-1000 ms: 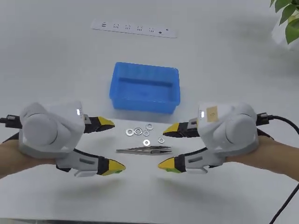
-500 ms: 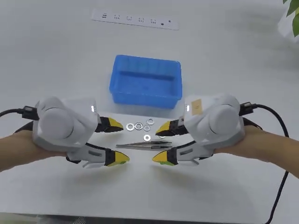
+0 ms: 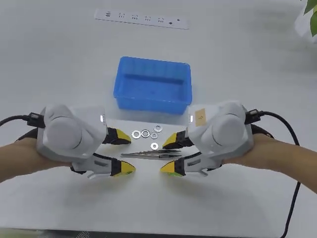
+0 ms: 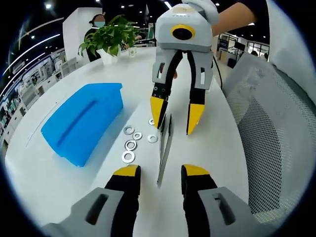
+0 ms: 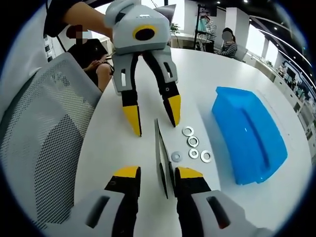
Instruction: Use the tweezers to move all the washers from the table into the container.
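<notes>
Steel tweezers lie flat on the white table, with several washers scattered just beyond them. Behind those stands the blue container. My left gripper is open at the tweezers' left end, my right gripper open at their right end. In the left gripper view the tweezers run from between my own jaws to the right gripper, washers to their left. In the right gripper view the tweezers reach in between my jaws, opposite the left gripper.
A white power strip lies at the table's far edge and plant leaves show at the top right. A grey mesh chair stands by the near edge. A black cable trails from the right gripper.
Both grippers have moved inward toward each other, so their open jaws now bracket the two ends of the tweezers. The tweezers and washers have stayed put.
</notes>
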